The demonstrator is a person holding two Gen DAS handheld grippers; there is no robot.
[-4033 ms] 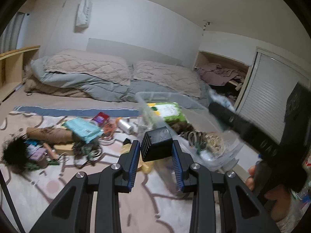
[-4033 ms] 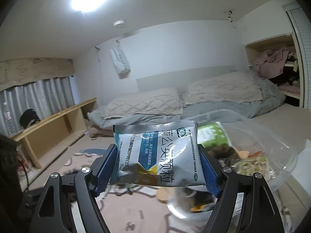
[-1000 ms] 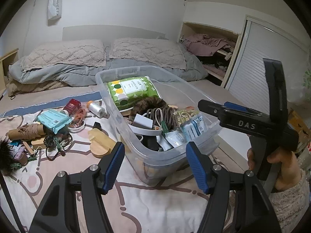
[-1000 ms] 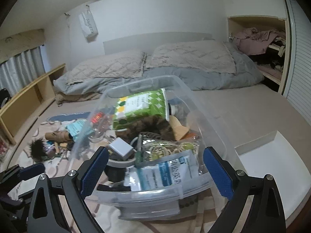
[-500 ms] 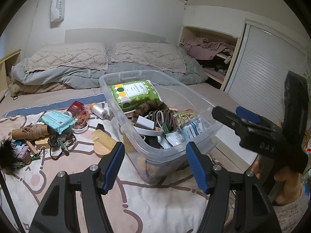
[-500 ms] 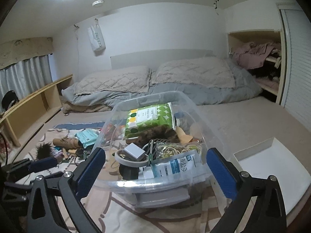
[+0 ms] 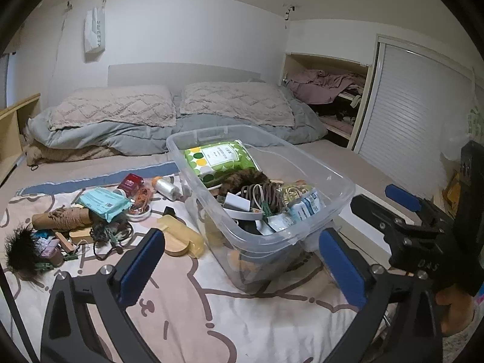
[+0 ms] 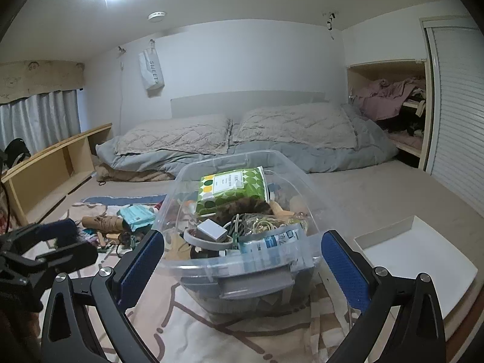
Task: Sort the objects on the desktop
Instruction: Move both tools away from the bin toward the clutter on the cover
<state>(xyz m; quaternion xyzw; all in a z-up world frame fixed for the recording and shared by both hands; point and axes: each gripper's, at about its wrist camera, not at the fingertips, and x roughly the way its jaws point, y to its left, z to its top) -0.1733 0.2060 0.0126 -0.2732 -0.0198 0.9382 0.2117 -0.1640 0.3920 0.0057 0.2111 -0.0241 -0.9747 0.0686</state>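
Holding wipes pack (image 7: 217, 158), cables, sachets, clear bin (image 7: 329, 178), both tools gaping, empty.

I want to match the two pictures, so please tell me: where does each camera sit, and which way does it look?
Left wrist: on the left gripper, fingers opening, empty; looks across the blanket at the clear bin toward the pillows; the right gripper and a hand show at right.
Right wrist: on the right gripper, open, empty; faces the bin's near end; the left gripper shows at left.
Shared: bin, green wipes pack, pillows.
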